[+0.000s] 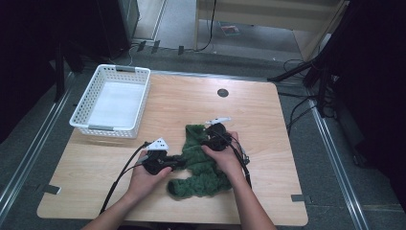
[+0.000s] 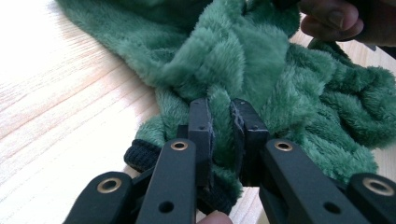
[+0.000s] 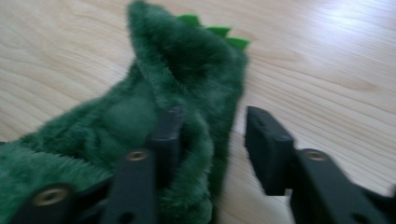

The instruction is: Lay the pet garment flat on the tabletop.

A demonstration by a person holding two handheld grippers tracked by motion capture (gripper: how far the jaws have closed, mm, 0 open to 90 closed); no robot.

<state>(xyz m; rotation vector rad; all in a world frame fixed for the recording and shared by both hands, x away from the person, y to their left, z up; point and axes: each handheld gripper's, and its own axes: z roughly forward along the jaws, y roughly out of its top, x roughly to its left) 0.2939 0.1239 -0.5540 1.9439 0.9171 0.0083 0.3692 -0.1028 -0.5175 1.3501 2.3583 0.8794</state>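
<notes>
Left tongs (image 2: 223,122) pinch a fold of the fuzzy green garment (image 2: 243,60) near its dark ribbed cuff (image 2: 142,156). Right tongs (image 3: 212,135) are spread, one jaw sunk in the fabric at the end with light green spikes (image 3: 219,31), the other over bare wood. The garment lies crumpled on the bench (image 1: 119,158), front middle. White basket (image 1: 112,100) sits at the back left corner, well apart.

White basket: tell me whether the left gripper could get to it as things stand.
Probably yes, once it lets go: the left gripper is shut on the green fleece garment, while bare table lies between it and the white basket.
</notes>
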